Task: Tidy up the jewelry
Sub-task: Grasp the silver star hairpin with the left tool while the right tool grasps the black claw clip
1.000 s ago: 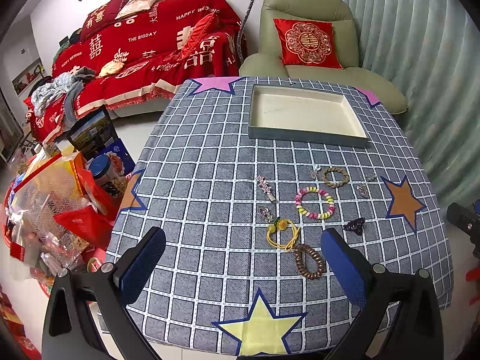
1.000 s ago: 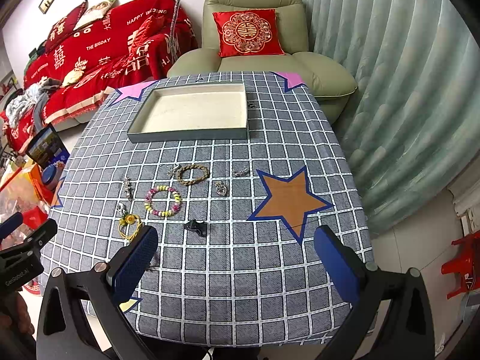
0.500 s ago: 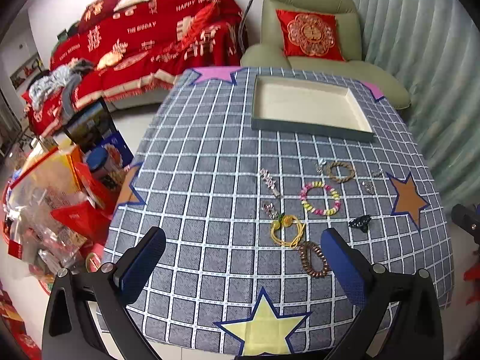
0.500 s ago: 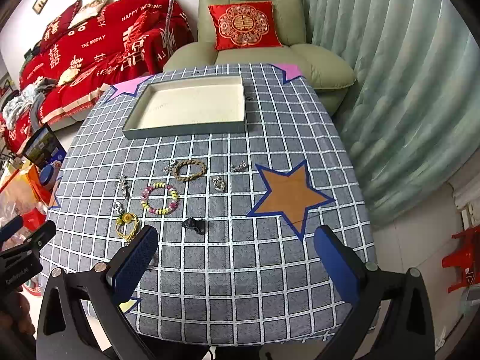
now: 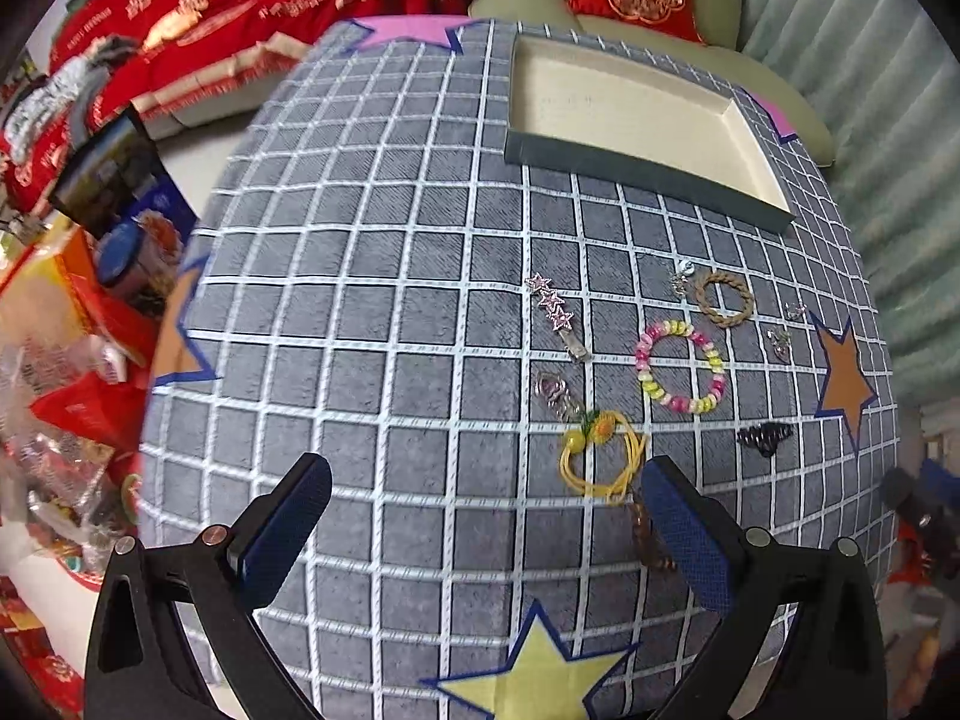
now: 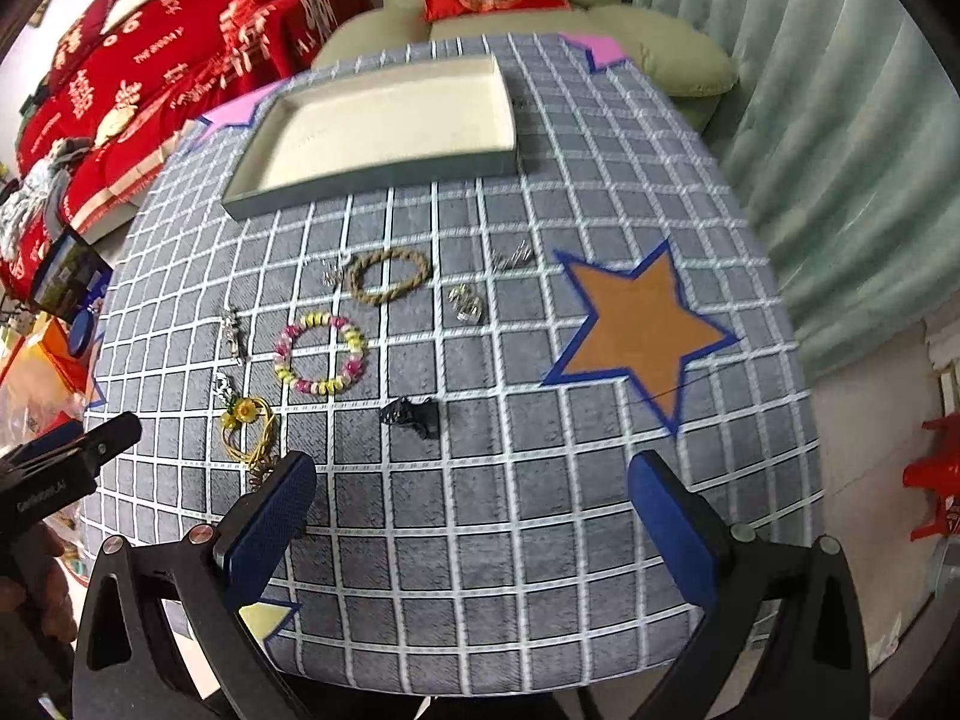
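Currently, we hold the left tool [image 5: 483, 531] and the right tool [image 6: 474, 519] above the near edge of the grey grid-patterned cloth-covered bench [image 5: 372, 312], both with fingers spread wide and gripping nothing. The shallow grey cardboard tray with cream lining [image 6: 384, 174] sits empty at the far side. All jewelry lies loose between tray and tools. The yellow cord bracelet with flower charm [image 5: 600, 450] lies just ahead of the left tool's right finger, its loop running away from us. We judge the left tool nearer to it; the black hair claw [image 6: 414, 414] lies ahead of the right tool.
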Available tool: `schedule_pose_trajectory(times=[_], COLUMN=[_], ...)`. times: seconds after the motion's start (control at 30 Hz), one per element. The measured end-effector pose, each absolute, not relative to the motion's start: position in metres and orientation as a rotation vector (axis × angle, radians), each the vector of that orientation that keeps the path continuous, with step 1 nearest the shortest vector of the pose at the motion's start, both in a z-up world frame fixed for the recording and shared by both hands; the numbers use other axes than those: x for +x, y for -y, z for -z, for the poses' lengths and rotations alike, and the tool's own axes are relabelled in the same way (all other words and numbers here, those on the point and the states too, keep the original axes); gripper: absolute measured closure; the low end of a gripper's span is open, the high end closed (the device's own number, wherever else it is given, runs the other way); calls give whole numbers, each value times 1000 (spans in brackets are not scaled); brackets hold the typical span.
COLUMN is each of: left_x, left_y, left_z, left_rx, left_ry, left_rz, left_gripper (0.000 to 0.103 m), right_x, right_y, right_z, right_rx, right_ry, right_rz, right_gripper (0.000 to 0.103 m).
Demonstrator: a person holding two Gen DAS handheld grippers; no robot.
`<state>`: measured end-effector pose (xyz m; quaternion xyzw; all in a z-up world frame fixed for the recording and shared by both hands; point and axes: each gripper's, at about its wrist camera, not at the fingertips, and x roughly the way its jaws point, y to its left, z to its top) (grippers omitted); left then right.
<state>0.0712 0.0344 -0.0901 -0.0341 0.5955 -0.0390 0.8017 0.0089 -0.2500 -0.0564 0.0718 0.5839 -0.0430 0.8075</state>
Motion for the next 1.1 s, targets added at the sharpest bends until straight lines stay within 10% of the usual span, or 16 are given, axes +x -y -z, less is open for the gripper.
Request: schedule_pose_trajectory(times=[0.73, 0.93, 1.1], left_x=[154, 163, 166], left_y=[-4, 5, 11], left_z=[153, 161, 160], left_rx=[-90, -43, 23], left_ry=[-1337, -1346, -1327], left_rz=[156, 164, 168], left_gripper=[12, 27, 62], right_x=[58, 67, 68], right_y=[228, 220, 210], right_z=[138, 152, 151], right_rx=[263, 254, 172], right_ry=[-1362, -1407, -1407], right_rz=[82, 91, 91], right_gripper=[17, 41, 67])
